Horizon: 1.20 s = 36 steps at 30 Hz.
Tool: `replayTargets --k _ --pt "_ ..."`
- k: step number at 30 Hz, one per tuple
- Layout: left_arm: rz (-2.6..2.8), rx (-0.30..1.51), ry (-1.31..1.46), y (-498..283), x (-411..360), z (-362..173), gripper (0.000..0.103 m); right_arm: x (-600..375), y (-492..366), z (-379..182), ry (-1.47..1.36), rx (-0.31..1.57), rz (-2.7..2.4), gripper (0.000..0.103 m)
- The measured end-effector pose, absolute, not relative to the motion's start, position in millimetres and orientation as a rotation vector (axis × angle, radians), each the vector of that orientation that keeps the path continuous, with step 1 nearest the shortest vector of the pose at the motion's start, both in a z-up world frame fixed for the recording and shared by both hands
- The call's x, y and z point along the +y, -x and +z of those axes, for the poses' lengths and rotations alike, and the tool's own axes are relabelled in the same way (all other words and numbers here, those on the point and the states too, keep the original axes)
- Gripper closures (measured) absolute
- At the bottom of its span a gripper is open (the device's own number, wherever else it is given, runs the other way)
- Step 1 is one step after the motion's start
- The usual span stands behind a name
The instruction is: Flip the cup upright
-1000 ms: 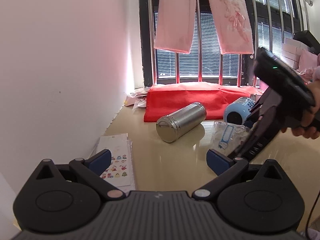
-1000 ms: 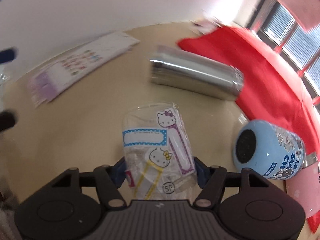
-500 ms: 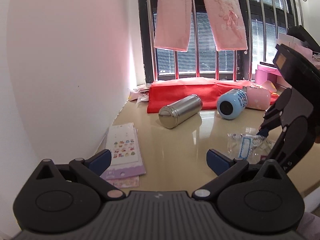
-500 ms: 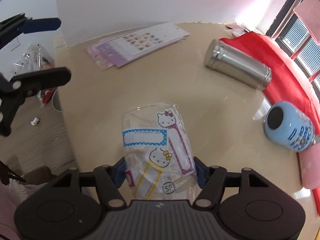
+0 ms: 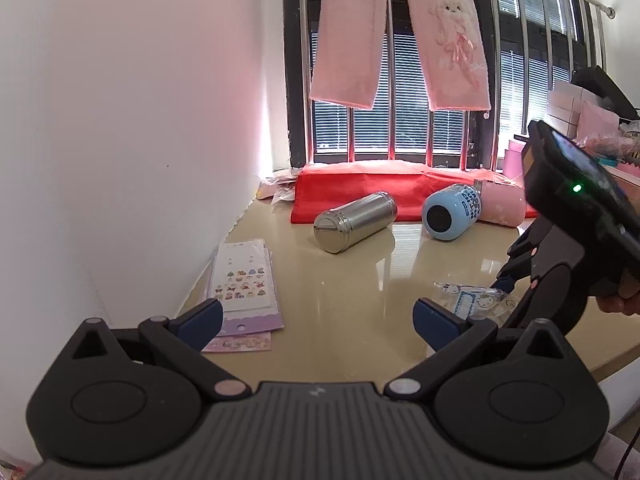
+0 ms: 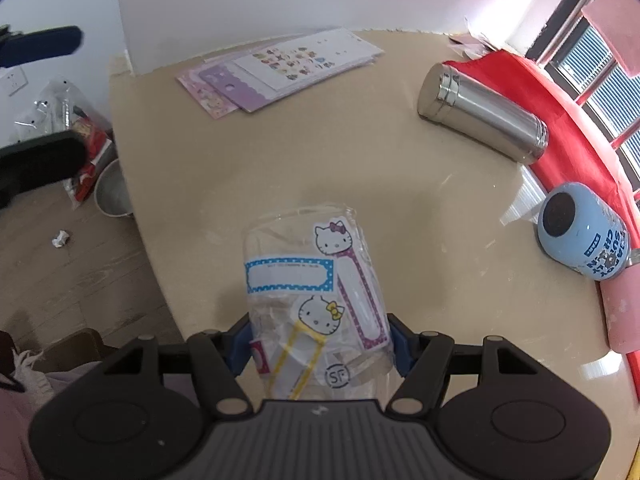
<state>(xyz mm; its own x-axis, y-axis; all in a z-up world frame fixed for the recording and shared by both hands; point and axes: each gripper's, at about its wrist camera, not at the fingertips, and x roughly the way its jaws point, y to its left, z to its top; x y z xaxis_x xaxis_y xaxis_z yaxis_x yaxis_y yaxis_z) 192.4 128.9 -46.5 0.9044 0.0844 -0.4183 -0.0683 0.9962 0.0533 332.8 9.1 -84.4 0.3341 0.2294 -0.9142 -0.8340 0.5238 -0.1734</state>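
From the left wrist view, the left gripper (image 5: 316, 320) is hanging over the near edge of the table (image 5: 352, 280) with its jaws spread wide and nothing between them. The clear cup (image 5: 476, 300) with cartoon-cat stickers is showing low at the right, just past the right blue fingertip and well outside the gap, pinched by the right gripper (image 5: 516, 280), which is reaching in from the right. Farther back a steel flask (image 5: 354, 222) and a blue bottle (image 5: 452, 216) are lying on their sides by a red cloth (image 5: 400, 188); sticker sheets (image 5: 242, 280) are lying at the left. Compared with half a second ago, the right gripper is sitting lower and nearer, and the cup is appearing lower in this view.

From the right wrist view, the right gripper (image 6: 320, 344) is gripping the cup (image 6: 312, 292) with its jaws closed on the sides, the cup running straight out from them over the table (image 6: 280, 168). The grip is looking unchanged from half a second ago, while the table edge has swung nearer, and the left gripper's fingers (image 6: 44, 44) are showing at the far left.
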Motion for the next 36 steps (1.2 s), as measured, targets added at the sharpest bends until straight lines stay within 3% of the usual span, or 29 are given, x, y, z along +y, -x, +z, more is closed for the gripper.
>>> replayTargets --k 3,5,14,28,36 --pt "0.081 0.438 -0.037 -190 126 -45 0.0 8 -338 -90 0.701 1.012 0.762 0.032" --pt "0.079 0.438 -0.041 -188 125 -44 0.0 5 -342 -89 0.672 1.016 0.746 0.012" --pt "0.067 0.454 -0.062 -188 111 -39 0.0 -29 -326 -67 0.537 0.959 0.777 0.0" --pt "0.029 0.504 -0.106 -197 39 -28 0.0 -152 -296 -43 0.225 0.762 0.645 0.0" --pt "0.096 0.688 0.018 -234 12 -35 0.0 -201 -296 -51 0.136 0.635 0.464 0.0"
